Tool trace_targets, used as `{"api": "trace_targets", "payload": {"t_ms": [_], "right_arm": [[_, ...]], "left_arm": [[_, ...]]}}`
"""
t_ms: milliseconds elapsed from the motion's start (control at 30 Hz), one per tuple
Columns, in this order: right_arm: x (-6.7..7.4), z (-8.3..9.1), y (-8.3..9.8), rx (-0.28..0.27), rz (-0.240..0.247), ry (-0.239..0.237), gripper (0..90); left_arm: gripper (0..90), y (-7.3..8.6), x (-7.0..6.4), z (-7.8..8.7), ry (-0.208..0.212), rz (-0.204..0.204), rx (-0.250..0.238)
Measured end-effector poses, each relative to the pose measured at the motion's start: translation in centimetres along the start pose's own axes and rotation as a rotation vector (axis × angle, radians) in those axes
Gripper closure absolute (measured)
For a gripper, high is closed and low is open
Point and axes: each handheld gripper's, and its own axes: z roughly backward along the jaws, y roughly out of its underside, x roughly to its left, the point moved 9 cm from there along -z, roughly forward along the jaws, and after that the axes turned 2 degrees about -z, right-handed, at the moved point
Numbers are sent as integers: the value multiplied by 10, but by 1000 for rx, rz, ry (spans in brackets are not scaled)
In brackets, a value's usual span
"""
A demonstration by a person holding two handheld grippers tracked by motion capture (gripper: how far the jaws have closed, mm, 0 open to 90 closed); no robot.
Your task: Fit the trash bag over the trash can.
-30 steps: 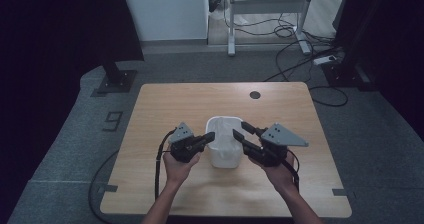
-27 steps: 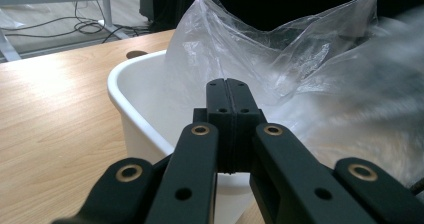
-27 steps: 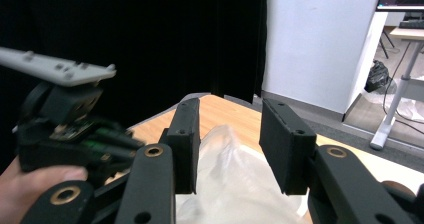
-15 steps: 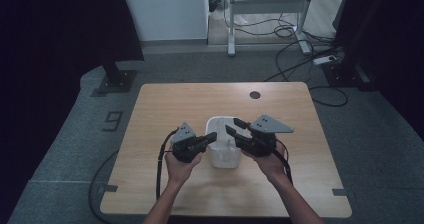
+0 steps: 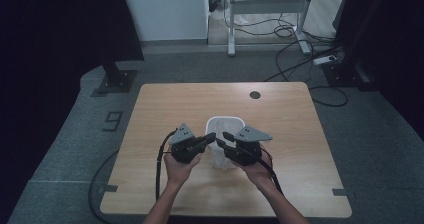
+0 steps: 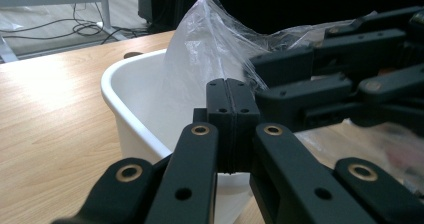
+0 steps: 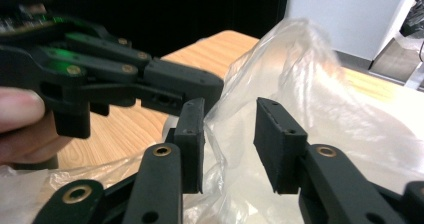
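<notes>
Left hand-held gripper (image 6: 232, 129) clamped on plastic bag (image 6: 210, 59) | right hand-held gripper (image 7: 230, 144) closing, apart | bin (image 6: 125, 84) base hidden

Both grippers, left gripper (image 5: 209, 138) and right gripper (image 5: 223, 139), are black with brass-ringed pivots (grey three-cornered top plates), trailing black cables, forearms unsleeved

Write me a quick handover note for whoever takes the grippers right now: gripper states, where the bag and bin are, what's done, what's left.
Left gripper: shut, apparently pinching the clear plastic bag at the near rim of the white bin.
Right gripper: open, has just been closing; bag film lies between its fingers, not yet pressed.
Bin stands mid-table; the bag sits in it, bunched up above the rim.
Done: bag placed in the bin, one side gripped.
Left: probably grip the other side and spread the bag over the rim.
</notes>
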Motion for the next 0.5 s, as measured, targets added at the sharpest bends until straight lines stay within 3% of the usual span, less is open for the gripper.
{"api": "trace_targets", "payload": {"t_ms": [233, 500], "right_arm": [[-4, 3, 1, 2, 11, 20, 889], [-11, 23, 6, -46, 16, 60, 895]], "left_arm": [[900, 0, 1, 1, -10, 0, -5], [900, 0, 9, 9, -38, 12, -29]]}}
